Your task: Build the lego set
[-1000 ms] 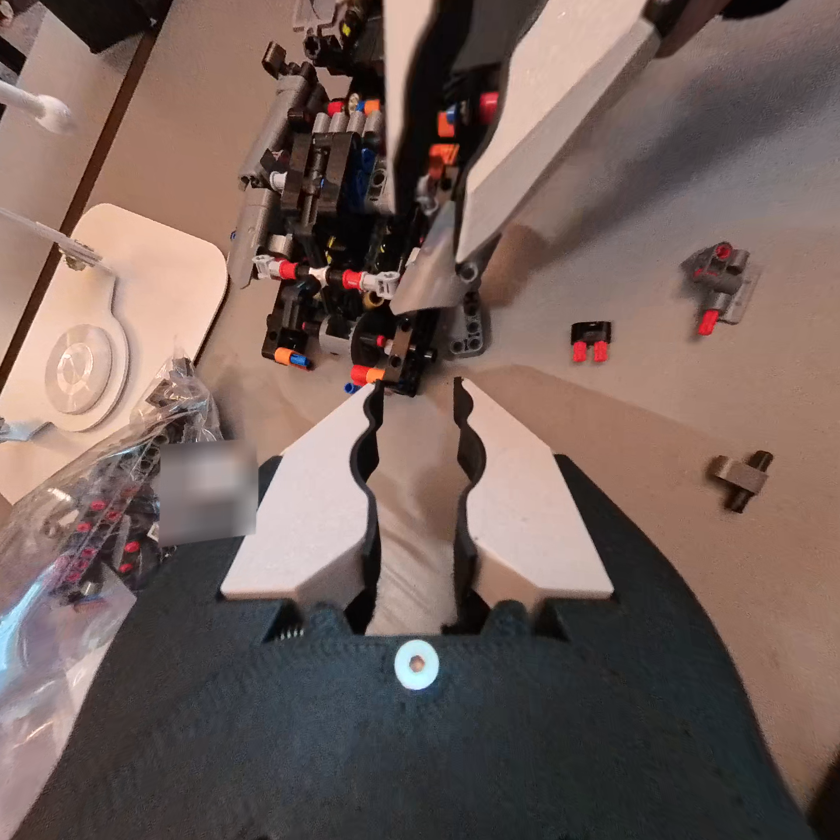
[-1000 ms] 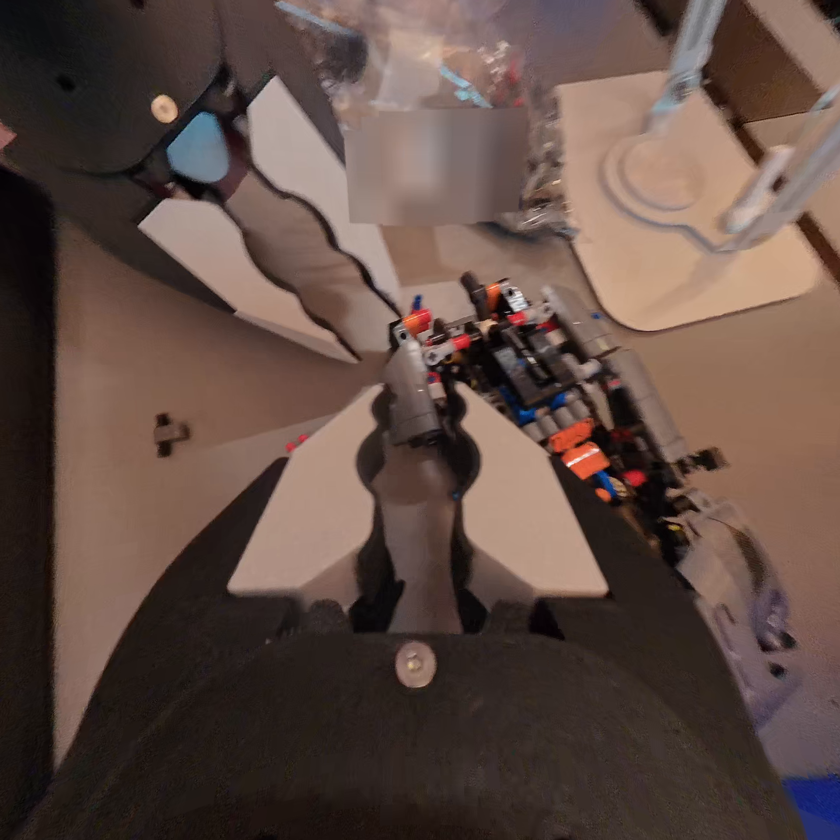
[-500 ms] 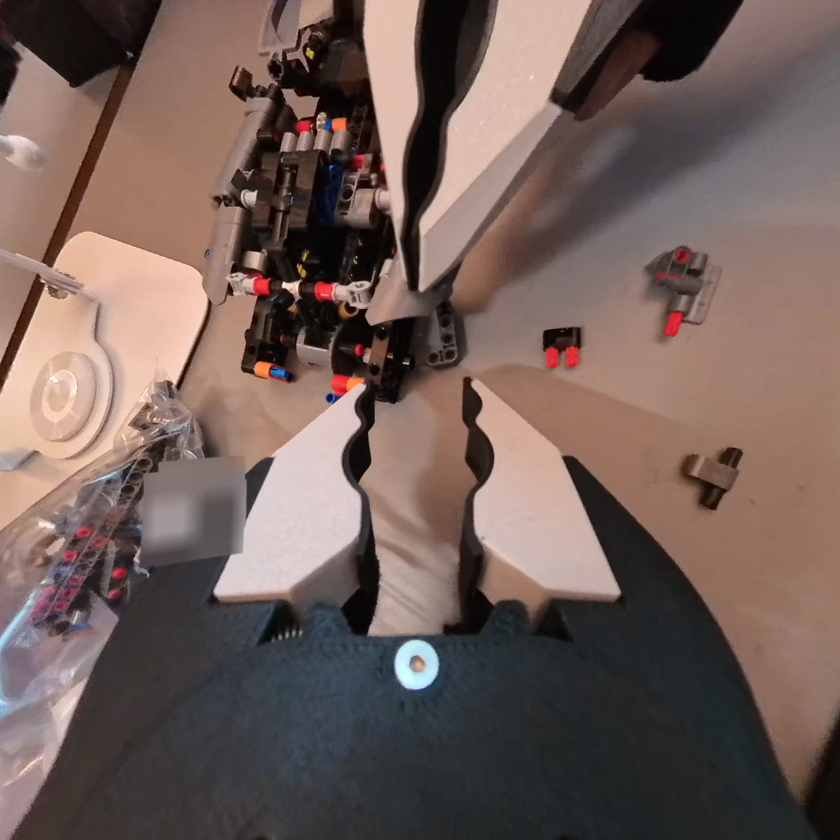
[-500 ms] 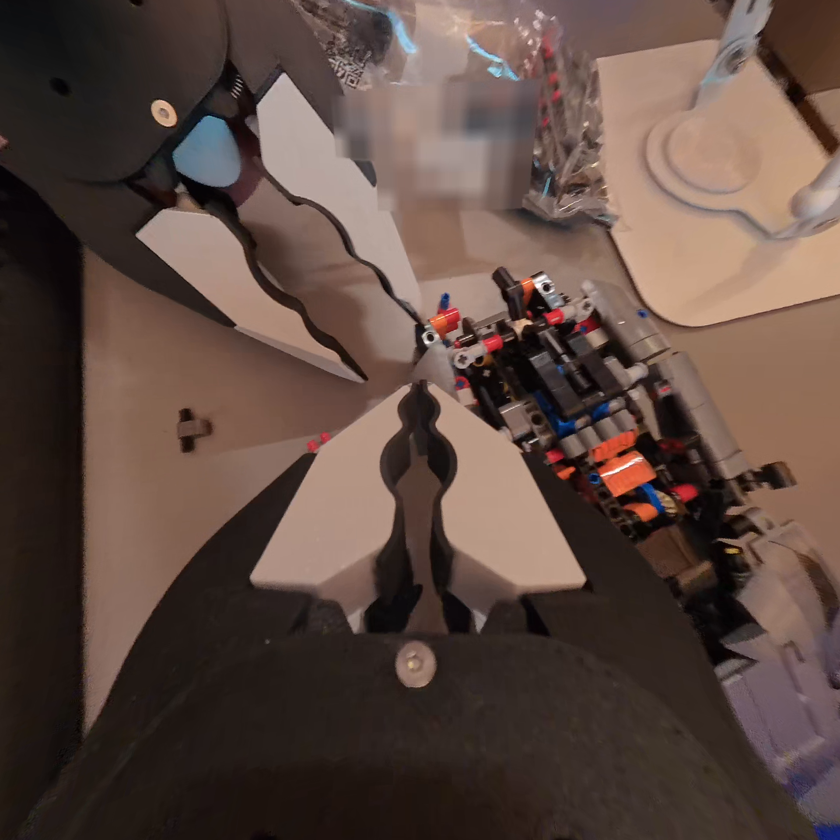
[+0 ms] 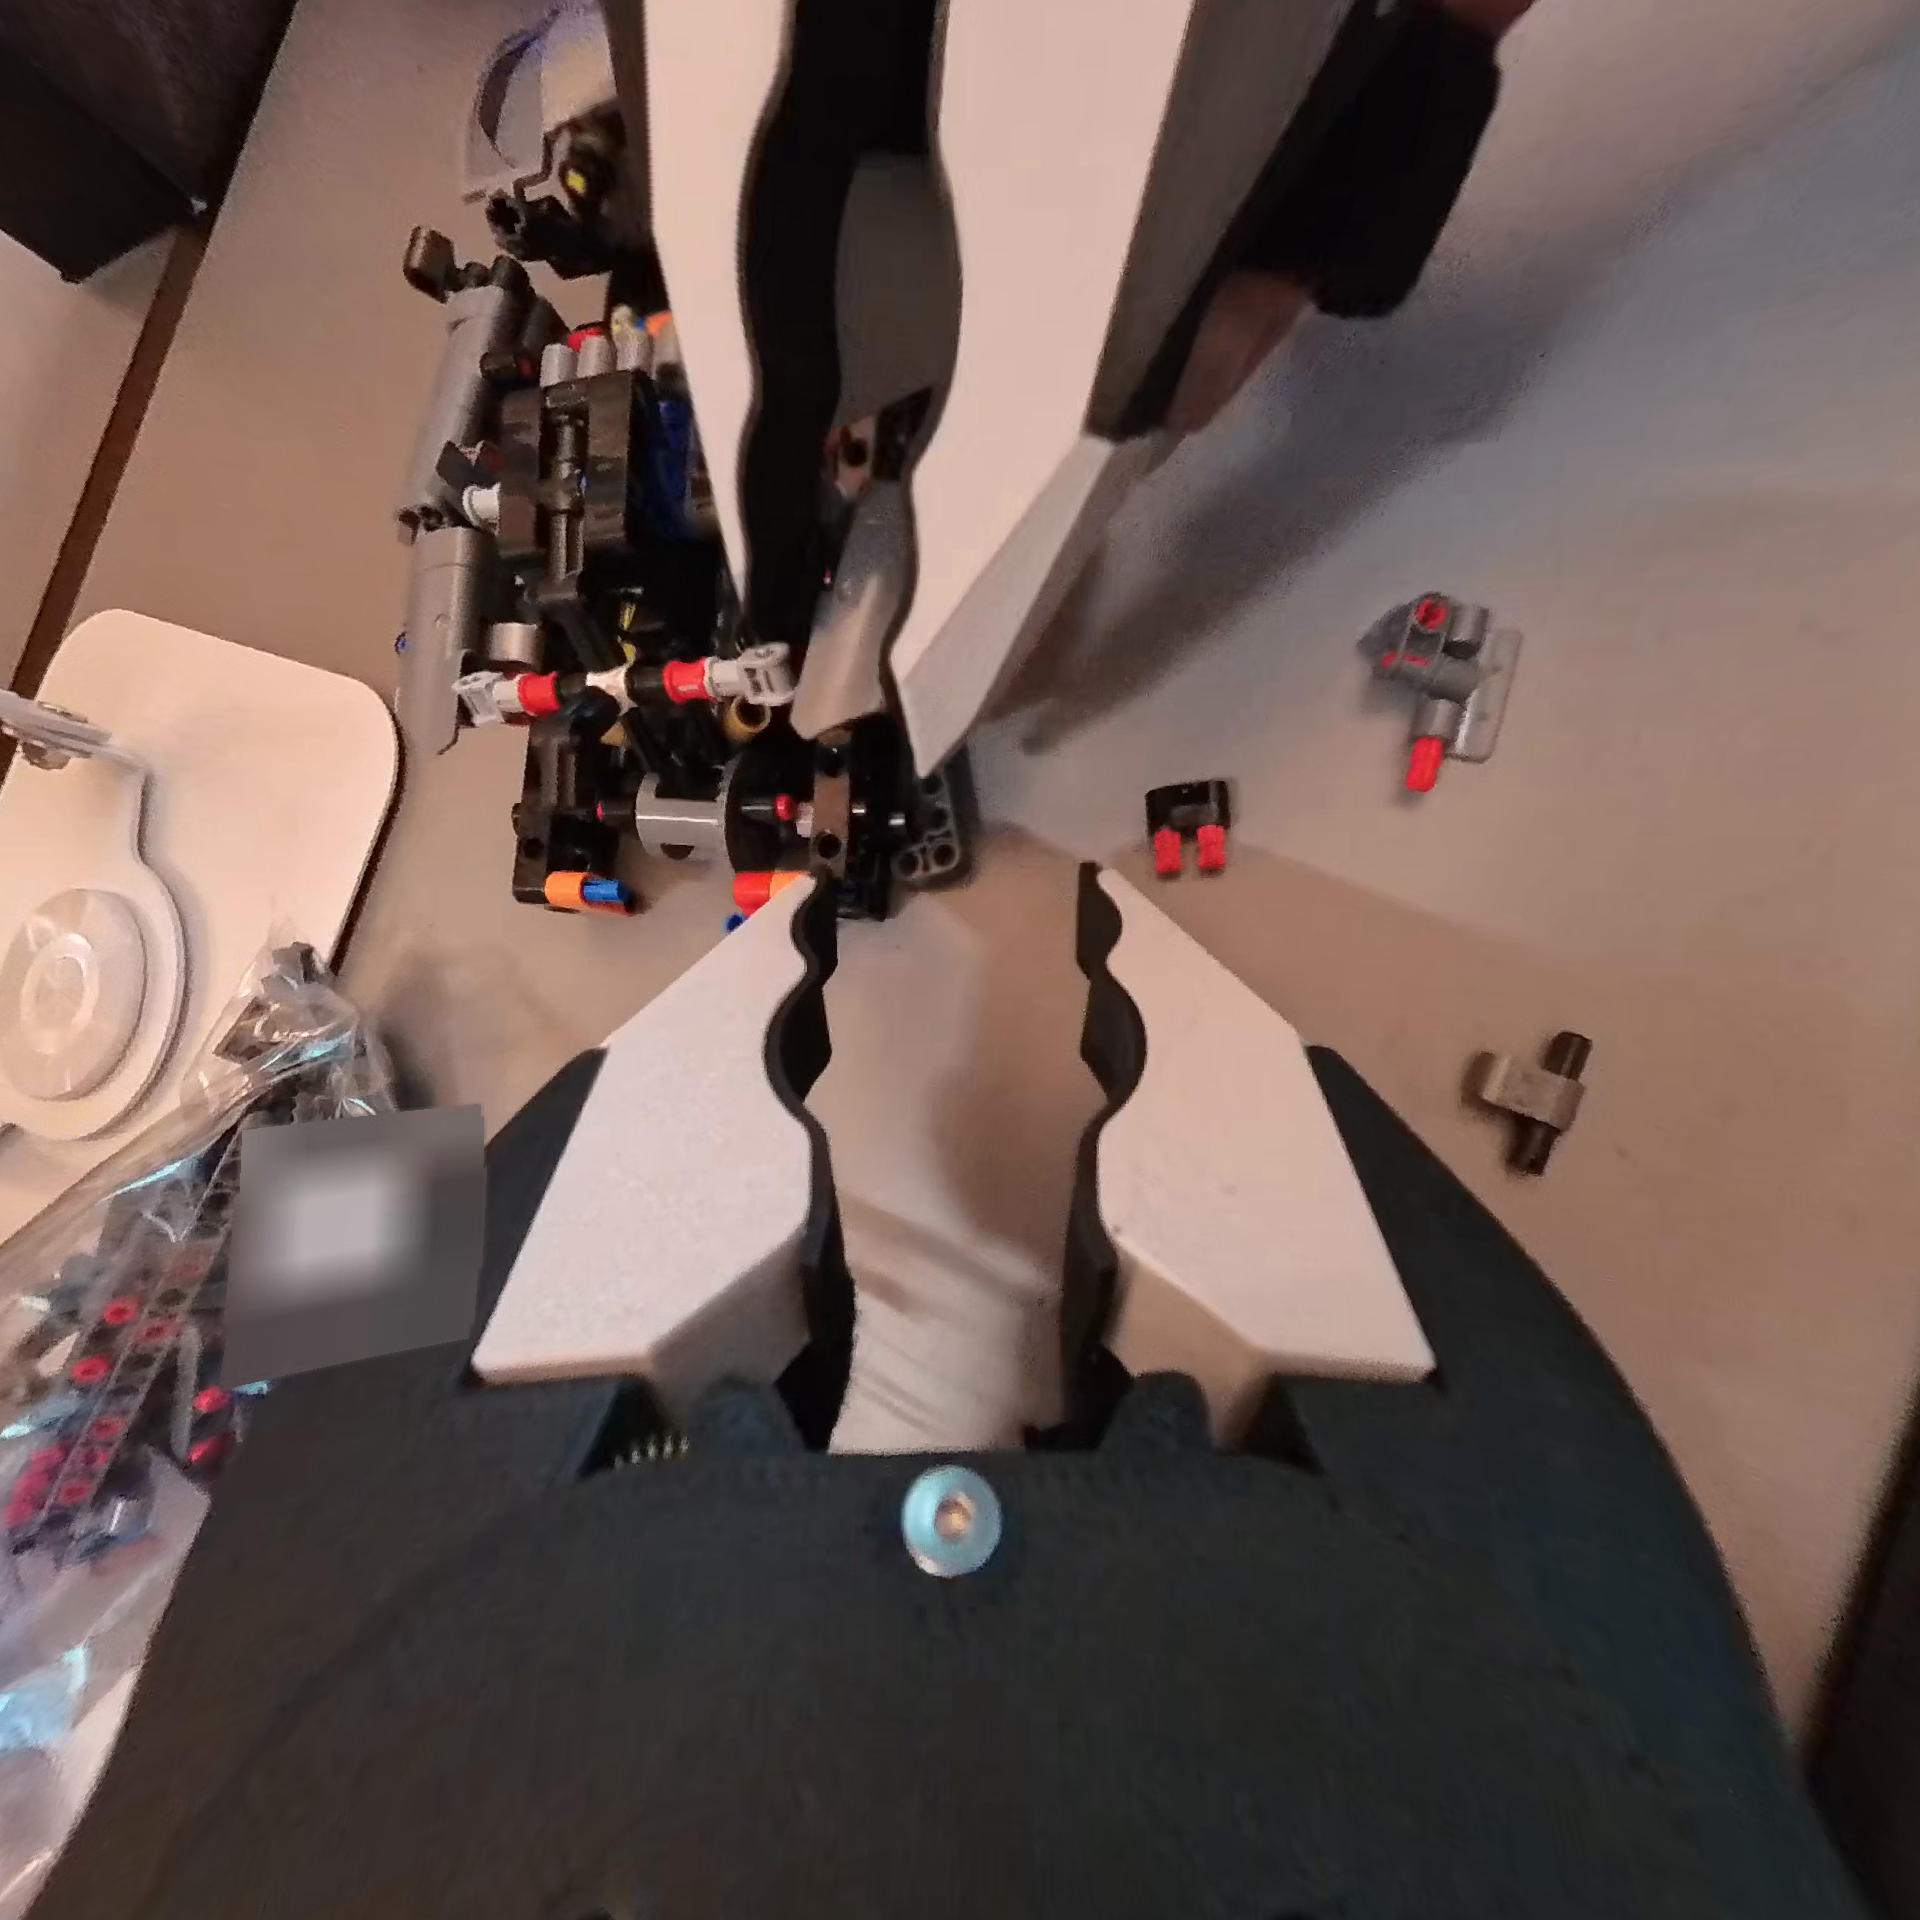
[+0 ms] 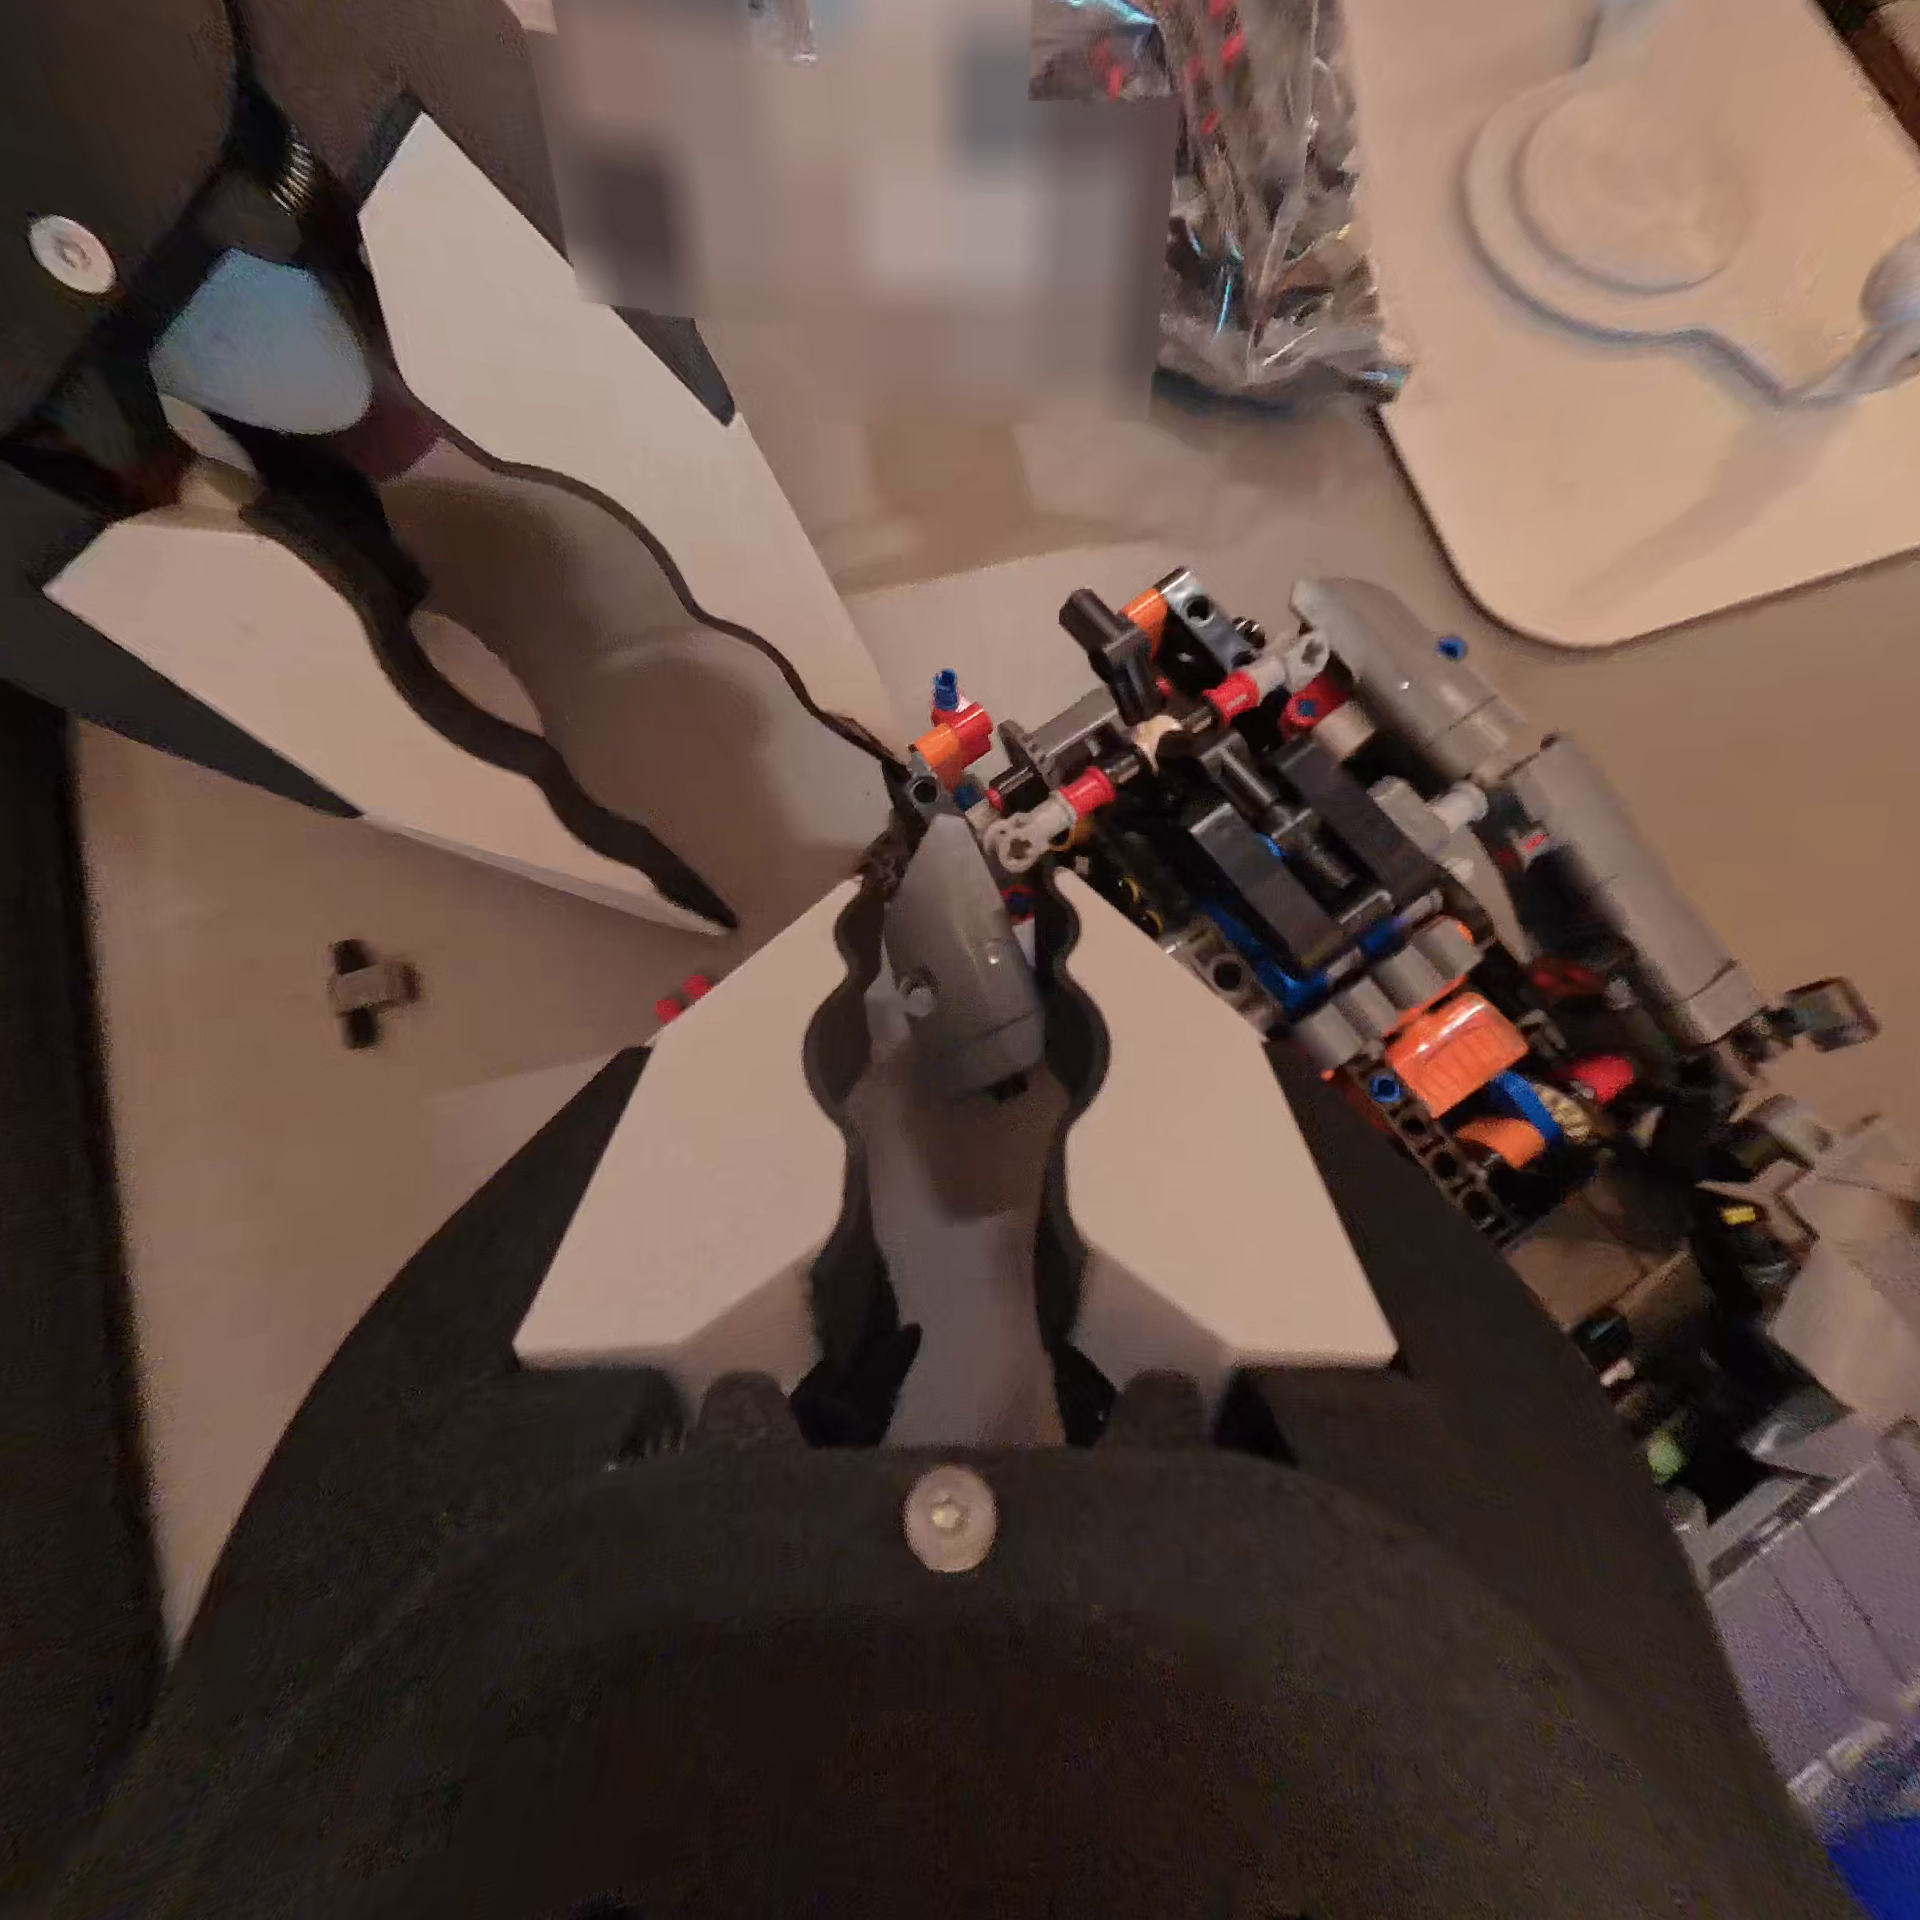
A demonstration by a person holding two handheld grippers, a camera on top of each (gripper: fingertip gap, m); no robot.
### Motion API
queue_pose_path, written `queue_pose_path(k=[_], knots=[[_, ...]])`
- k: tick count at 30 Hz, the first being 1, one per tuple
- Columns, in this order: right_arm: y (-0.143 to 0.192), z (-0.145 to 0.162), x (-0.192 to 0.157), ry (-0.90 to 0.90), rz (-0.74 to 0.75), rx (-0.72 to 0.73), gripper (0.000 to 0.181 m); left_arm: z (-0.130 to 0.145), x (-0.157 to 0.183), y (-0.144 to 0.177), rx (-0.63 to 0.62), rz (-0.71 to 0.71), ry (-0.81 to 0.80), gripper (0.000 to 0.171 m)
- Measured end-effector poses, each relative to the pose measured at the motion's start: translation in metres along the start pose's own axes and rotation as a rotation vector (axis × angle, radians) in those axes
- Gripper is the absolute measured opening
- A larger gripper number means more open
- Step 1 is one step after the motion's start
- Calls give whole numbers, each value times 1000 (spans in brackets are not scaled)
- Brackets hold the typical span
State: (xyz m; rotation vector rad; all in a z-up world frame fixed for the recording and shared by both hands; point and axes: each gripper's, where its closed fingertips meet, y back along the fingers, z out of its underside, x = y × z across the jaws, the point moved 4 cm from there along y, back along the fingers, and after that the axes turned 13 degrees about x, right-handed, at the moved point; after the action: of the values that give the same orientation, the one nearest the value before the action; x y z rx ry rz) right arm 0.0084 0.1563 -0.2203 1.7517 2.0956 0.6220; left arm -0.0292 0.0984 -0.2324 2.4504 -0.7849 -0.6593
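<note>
The part-built lego model [image 5: 582,499], black and grey with red, orange and blue pins, lies on the tan table. It also shows in the right wrist view [image 6: 1299,831]. My right gripper [image 6: 956,894] is shut on a grey curved panel [image 6: 961,987], with the panel's tip against the model's near corner. In the left wrist view the right gripper [image 5: 847,707] reaches down from the top with the panel [image 5: 862,623] between its fingers. My left gripper [image 5: 951,894] is open and empty, with one fingertip touching the model's end. It also shows at the upper left of the right wrist view [image 6: 810,842].
Loose parts lie to the right: a grey piece with red pins [image 5: 1439,675], a black piece with two red pins [image 5: 1184,821] and a grey-and-black connector [image 5: 1527,1091]. A clear bag of parts [image 5: 135,1299] and a white stand base [image 5: 239,790] are on the left. The tips of both grippers are at nearly the same place.
My left jaws have opened a little wider. My right jaws narrowed, then widened again around the grey panel, and the right gripper has come closer to the model's corner.
</note>
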Motion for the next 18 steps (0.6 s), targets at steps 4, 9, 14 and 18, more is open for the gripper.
queue_pose_path(k=[4,9,14,18], knots=[[1,1,1,7,2,-13,27,-2,1,-2,-2,-7,-3,44],[4,2,-1,-7,-72,-1,26,-4,3,-1,14,12,2,38],[10,4,-7,-1,-133,-19,20,-7,10,1,46,47,-20,29],[14,5,-10,0,-183,-21,20,-8,11,3,63,76,5,26]])
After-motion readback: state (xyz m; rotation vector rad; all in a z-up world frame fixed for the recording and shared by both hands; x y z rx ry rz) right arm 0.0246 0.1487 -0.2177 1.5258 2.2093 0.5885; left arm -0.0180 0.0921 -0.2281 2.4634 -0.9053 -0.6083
